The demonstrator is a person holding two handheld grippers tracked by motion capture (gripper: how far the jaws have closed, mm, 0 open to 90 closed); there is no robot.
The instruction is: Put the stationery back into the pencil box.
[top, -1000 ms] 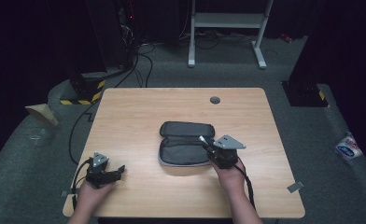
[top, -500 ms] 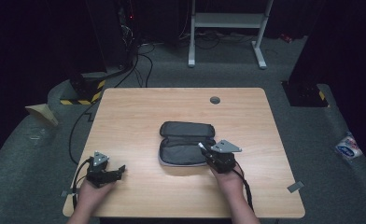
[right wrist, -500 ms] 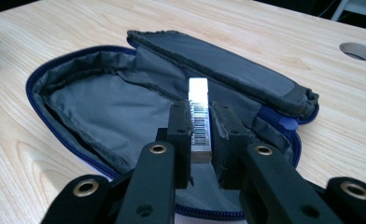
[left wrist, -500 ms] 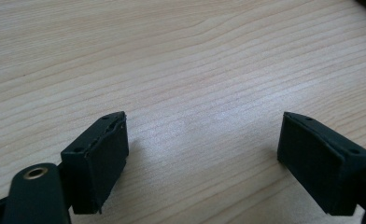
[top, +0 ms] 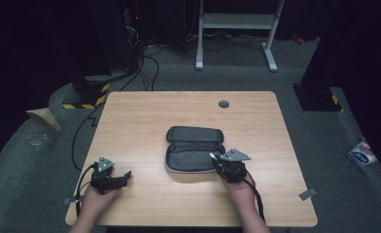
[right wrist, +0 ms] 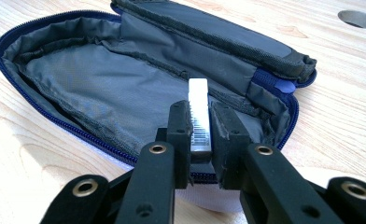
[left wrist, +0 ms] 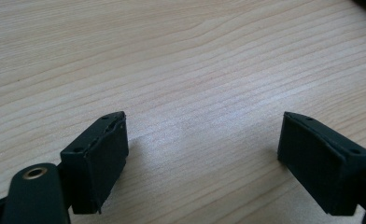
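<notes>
1. Your right gripper (right wrist: 200, 135) clamps a small white block (right wrist: 199, 116) between its two black jaws. The block is a flat, narrow rectangular piece held on edge, and its upper end sticks out past the jaw tips.
2. The edge facing the camera carries a printed label with fine dark bars like a barcode; the print is too small to read.
3. You hold the block at the near right end of the open pouch (right wrist: 125, 88), just over its near zip edge, with the lining behind it.
4. The pouch lies unzipped near the middle of the table (top: 145, 116). It is dark on the outside, with a wrinkled grey fabric lining and a blue zip running round the rim. The far half stands folded up like a lid.
5. In the high view your right gripper (top: 217, 160) sits at the pouch's (top: 194, 148) near right corner.
6. Your left gripper (left wrist: 202, 149) has its jaws spread wide with nothing between them, low over bare wood, well apart from the pouch at the near left of the table.
</notes>
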